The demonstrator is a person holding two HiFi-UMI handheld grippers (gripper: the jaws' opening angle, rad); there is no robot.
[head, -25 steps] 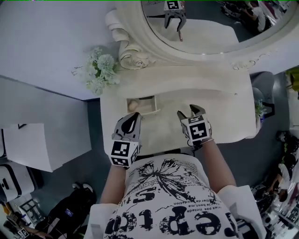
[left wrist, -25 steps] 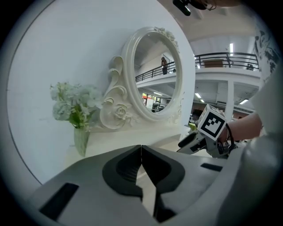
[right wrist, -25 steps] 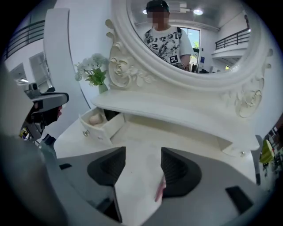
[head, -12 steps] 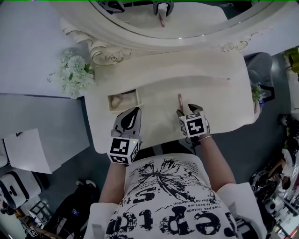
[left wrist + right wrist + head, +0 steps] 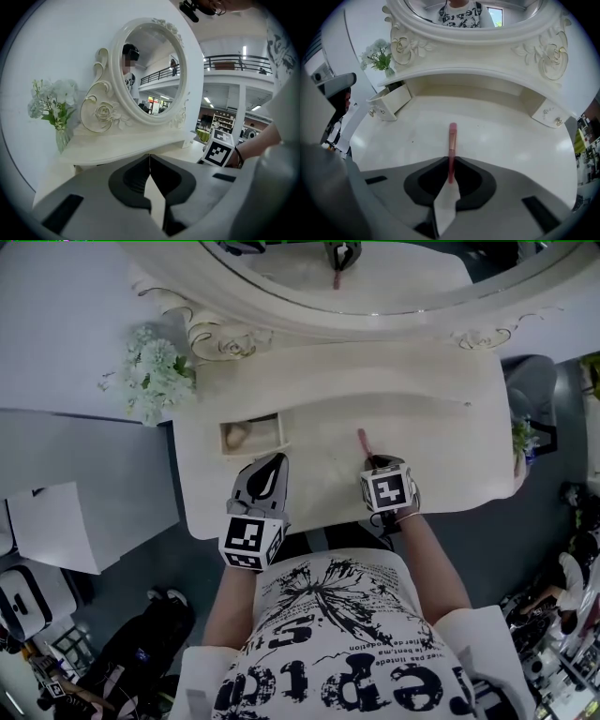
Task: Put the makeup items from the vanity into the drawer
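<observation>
Right gripper view shows my right gripper [image 5: 450, 163] pinched on the near end of a pink stick [image 5: 452, 138]. The jaws have just been closing and now stand narrow, with the pads pressing the stick from both sides. Its far end points away from me across the vanity top [image 5: 515, 140] and, as far as I can tell, lies on it.

My left gripper [image 5: 150, 161] has its jaws together with nothing between them. It hangs near the front edge of the top, just in front of the open drawer [image 5: 255, 451]. The drawer sits at the left of the top, well apart from the stick. Something pale [image 5: 237, 435] lies in it already.

I judge the step in hand to be the lift and the carry to the drawer. My hold is at the very end of the stick, so the free end may droop or swing about the pads. I should raise it straight up and slowly, and check that it stays in line before I move left. My left gripper is close to the path, so I should pass behind it or draw it aside. Over the drawer I should turn the stick along the drawer's length and bring it low past the wall. I should part the jaws only once it is inside, clear of the pale thing.
</observation>
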